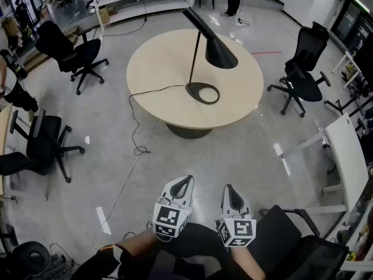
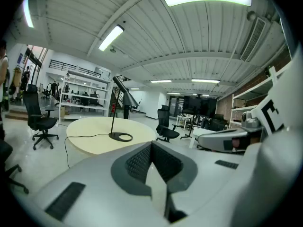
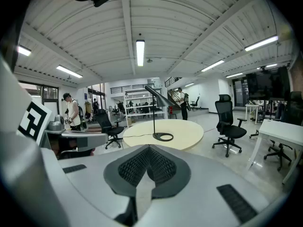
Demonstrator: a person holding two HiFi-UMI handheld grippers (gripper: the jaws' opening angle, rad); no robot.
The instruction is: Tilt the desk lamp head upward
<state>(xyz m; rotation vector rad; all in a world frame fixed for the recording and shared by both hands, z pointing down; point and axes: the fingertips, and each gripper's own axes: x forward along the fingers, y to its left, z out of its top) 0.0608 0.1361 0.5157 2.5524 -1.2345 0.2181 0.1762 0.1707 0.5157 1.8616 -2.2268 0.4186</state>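
Grippers held low by my lap, both empty: my left gripper (image 1: pixel 185 181) and my right gripper (image 1: pixel 229 189) each have their jaws pressed together on nothing, pointing forward over the floor; well beyond them a round table (image 1: pixel 157 69) carries the desk lamp (image 1: pixel 195 57); its ring base (image 1: pixel 203 93) rests near the table's middle, and the cone-shaped lamp head (image 1: pixel 220 52) hangs angled down toward the tabletop; a cable (image 1: pixel 156 88) trails off the near edge; office chairs (image 1: pixel 306 63) stand around; I judge the task not begun, with approach, grasp and upward tilt all left.
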